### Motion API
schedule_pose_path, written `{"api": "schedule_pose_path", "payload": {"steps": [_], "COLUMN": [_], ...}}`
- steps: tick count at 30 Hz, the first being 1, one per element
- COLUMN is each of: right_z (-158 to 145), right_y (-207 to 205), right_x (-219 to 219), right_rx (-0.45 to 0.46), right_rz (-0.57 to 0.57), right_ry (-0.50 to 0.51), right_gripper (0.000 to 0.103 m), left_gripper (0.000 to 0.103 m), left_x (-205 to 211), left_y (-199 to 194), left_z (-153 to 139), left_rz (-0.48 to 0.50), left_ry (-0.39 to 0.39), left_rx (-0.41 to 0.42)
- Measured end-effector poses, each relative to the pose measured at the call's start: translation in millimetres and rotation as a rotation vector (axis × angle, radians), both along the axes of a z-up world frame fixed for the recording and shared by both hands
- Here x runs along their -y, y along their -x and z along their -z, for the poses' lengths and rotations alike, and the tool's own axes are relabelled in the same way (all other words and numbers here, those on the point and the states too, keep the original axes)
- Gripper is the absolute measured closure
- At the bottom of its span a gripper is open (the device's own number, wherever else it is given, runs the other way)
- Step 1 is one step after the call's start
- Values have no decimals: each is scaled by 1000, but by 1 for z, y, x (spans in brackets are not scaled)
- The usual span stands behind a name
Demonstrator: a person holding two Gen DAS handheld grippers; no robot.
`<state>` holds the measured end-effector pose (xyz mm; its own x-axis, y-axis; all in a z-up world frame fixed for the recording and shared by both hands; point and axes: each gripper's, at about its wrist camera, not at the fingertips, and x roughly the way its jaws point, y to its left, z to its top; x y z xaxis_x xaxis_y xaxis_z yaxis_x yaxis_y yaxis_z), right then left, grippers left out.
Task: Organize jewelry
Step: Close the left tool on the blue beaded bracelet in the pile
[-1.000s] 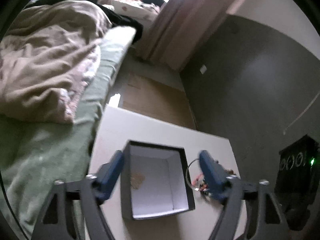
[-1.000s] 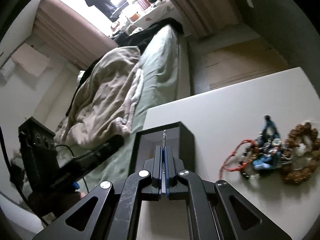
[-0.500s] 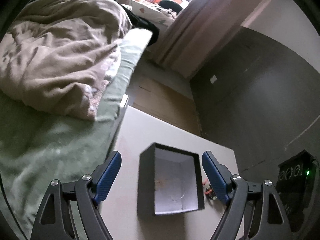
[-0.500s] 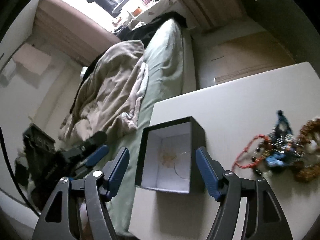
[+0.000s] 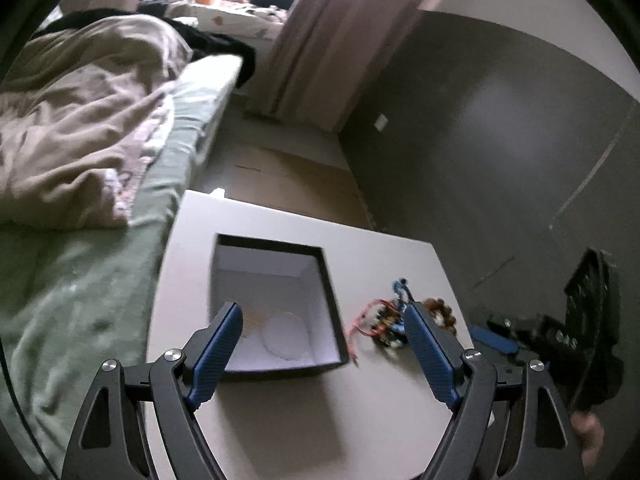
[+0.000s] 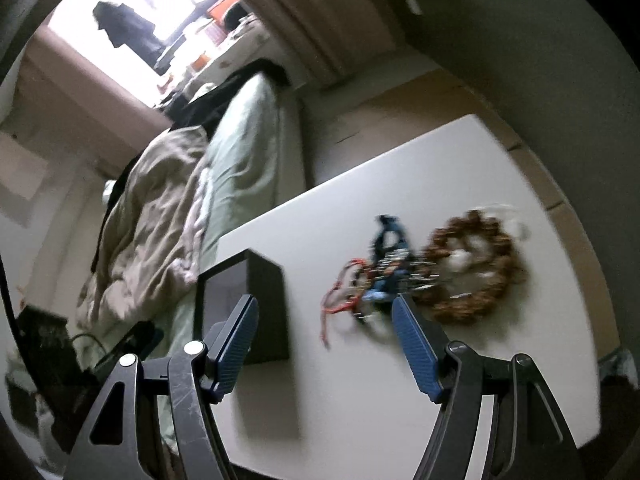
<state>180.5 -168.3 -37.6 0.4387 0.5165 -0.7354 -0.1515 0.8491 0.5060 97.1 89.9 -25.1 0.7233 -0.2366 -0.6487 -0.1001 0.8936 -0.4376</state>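
A black box with a white inside stands open on the white table; a thin ring-like piece lies on its floor. Right of the box sits a tangle of jewelry: a red cord bracelet, blue beads and a brown bead bracelet. My left gripper hangs open above the box's near right corner, holding nothing. My right gripper is open and empty above the table, between the box and the tangle.
A bed with green sheet and crumpled beige blanket runs along the table's left edge. A dark wall rises on the right. Black equipment sits past the table's right edge. Curtains hang at the back.
My right gripper was shut on a thin metal piece over the box; it opened, the piece now lies inside, and the gripper swung right toward the jewelry tangle. My left gripper drifted right, staying open.
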Motion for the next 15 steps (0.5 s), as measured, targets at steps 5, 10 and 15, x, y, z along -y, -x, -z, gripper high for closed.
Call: {"api": "schedule_pose_path", "payload": {"steps": [5, 10, 15], "right_z": [8, 18, 24], "right_y": [-1, -3, -7], "right_x": [25, 49, 72], "right_rx": [-50, -106, -148], "right_rz": [71, 143, 201], "right_ry": [9, -4, -38], "right_gripper": [33, 33, 33], "left_gripper": [20, 23, 33], "left_x": [23, 46, 73], "left_y": [1, -7, -25], "left_z": [-1, -6, -9], "left_rz": [58, 91, 146], "left_ry": [-21, -78, -101], "left_rx": [-5, -23, -49]}}
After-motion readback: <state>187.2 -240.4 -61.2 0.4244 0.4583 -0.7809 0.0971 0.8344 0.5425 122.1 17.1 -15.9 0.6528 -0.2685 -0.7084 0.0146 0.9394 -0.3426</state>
